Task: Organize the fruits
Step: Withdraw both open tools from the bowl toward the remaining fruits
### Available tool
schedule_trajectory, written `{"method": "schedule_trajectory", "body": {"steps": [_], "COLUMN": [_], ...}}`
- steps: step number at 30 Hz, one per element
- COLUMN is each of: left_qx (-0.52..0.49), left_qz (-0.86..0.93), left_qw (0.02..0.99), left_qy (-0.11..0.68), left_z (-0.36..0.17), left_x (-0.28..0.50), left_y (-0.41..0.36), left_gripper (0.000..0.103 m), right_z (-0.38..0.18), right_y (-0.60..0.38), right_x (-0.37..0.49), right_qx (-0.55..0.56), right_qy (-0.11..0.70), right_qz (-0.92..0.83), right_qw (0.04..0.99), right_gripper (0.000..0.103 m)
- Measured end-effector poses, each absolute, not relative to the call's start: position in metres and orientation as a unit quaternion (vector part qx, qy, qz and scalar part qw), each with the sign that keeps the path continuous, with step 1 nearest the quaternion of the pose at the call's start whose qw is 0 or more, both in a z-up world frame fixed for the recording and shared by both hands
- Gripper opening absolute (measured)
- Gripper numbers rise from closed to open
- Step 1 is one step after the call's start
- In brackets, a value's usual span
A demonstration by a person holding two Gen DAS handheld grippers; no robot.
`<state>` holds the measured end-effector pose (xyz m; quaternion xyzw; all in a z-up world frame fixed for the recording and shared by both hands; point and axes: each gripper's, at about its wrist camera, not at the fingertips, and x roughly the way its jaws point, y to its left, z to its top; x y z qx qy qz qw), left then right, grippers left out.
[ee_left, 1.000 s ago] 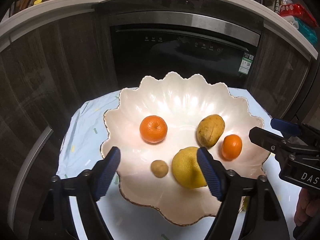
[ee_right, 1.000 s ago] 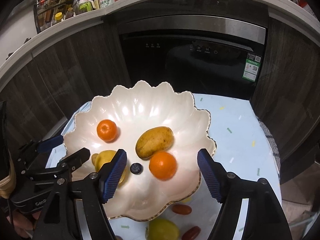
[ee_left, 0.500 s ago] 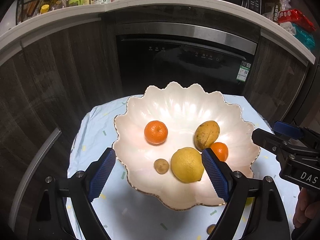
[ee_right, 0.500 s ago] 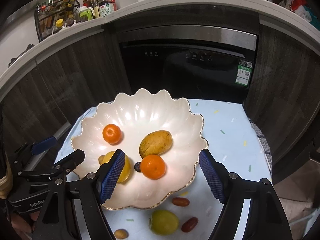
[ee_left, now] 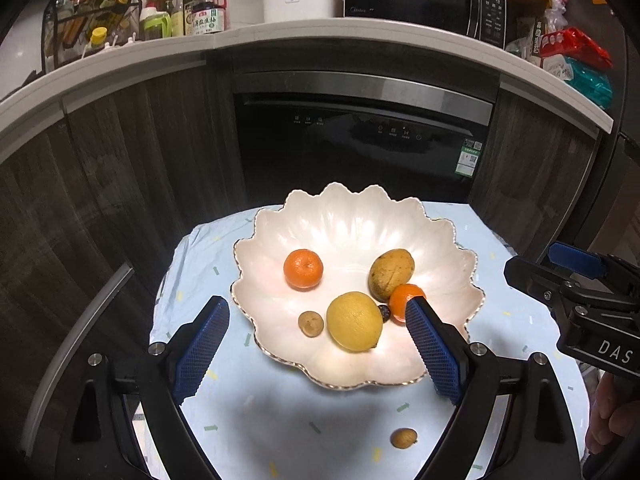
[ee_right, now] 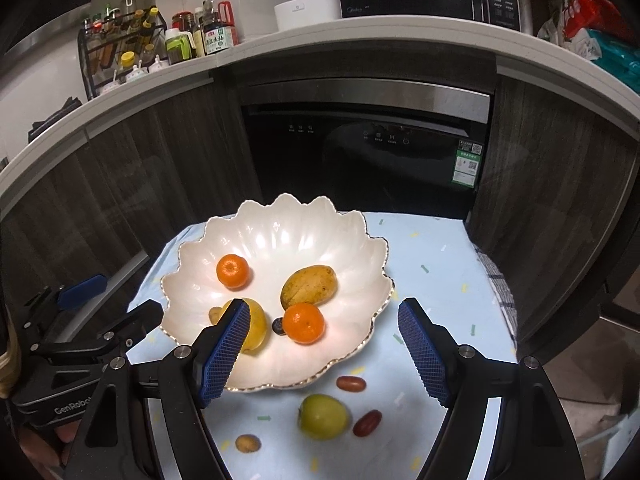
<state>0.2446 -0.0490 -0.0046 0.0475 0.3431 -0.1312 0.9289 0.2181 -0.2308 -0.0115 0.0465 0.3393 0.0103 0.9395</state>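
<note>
Fruit bowl [ee_left: 356,220] mid-tabletop [ee_right: 432,264], holding lemon [ee_left: 354,326], mango [ee_left: 390,273], two tangerines; green apple [ee_right: 323,416] just outside its near rim; left gripper [ee_left: 316,344] and right gripper [ee_right: 324,350] jaws spread, empty.

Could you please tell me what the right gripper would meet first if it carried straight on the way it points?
Probably the near rim of the white bowl, between its open fingers, though depth is unclear.
</note>
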Motion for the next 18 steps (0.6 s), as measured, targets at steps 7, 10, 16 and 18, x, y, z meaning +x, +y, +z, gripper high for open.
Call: {"method": "schedule_trajectory", "body": {"steps": [7,10,16,18], "left_qx": [0.047,0.047,0.050,0.049], "left_qz": [-0.135,-0.135,-0.138,-0.139], "left_qw": [0.932,0.933,0.934,0.934], "left_qy": [0.333,0.330,0.325,0.325], "left_z": [0.004,0.007,0.008,0.007], "left_x": [0.222,0.214,0.195,0.191], "left_y": [-0.047,-0.047,-0.049,-0.050], "left_gripper": [0.090,0.090,0.090,0.090], "right_z": [-0.003,-0.002,-0.001,-0.001], "right_y": [-0.231,-0.232,-0.234,-0.235], "right_x": [0.198,0.189,0.172,0.168], "right_qx": [0.046,0.045,0.040,0.037], "right_qy": [0.330,0.326,0.318,0.316], "right_qz": [0.009,0.007,0.003,0.001], "right_qw": [0.943,0.944,0.947,0.948], "right_gripper": [0.077,0.077,0.077,0.077]}}
